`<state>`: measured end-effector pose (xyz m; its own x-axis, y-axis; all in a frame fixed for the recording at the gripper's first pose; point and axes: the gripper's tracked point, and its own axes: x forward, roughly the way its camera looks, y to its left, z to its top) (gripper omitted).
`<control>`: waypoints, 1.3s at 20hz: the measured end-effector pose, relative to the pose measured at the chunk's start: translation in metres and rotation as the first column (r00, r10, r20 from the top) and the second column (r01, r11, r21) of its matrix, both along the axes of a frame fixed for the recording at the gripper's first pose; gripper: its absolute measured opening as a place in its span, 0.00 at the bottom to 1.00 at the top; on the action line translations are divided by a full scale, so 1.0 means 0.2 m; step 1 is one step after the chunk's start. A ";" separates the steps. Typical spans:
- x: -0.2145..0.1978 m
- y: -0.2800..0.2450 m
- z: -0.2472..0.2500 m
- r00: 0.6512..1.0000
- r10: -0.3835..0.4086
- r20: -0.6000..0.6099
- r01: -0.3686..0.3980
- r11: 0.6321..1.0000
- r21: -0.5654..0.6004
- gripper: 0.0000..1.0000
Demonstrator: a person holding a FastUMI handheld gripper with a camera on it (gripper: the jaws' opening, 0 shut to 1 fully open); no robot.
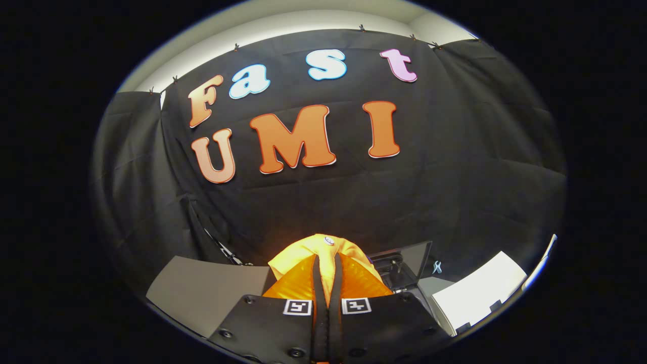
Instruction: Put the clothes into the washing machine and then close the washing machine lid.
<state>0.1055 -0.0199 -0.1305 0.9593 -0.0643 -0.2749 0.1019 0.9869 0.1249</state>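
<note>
Between tool fingers: yellow cloth, bunched, pinched, pointing fwd.

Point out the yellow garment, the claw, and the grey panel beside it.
yellow garment (323, 253), gripper view, on its bunched top fold.
claw (327, 270), gripper view, midway between fingertips, shut on the garment.
grey panel (207, 290), gripper view, on its flat face.

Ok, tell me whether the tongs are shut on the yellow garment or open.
Shut on it. The tongs have both fingers pressed close together with the yellow garment pinched between them and bunching up just beyond.
</note>
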 end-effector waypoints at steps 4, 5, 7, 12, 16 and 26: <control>0.04 -0.16 -0.17 1.000 0.000 -0.021 0.000 1.000 -0.019 0.08; 0.05 -0.18 -0.21 1.000 0.006 -0.024 -0.007 0.999 -0.035 0.08; 0.07 -0.22 -0.35 0.998 0.019 -0.062 -0.021 0.999 -0.035 0.08; 0.13 -0.28 -0.73 0.988 0.050 -0.144 -0.049 0.999 0.007 0.08; 0.19 -0.30 -1.04 0.976 0.078 -0.202 -0.074 0.997 0.025 0.08; 0.30 -0.36 -1.56 0.952 0.077 -0.296 -0.075 0.997 0.016 0.08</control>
<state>0.1649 -0.0913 -0.4433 0.8369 0.0075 -0.5473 0.0596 0.9927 0.1047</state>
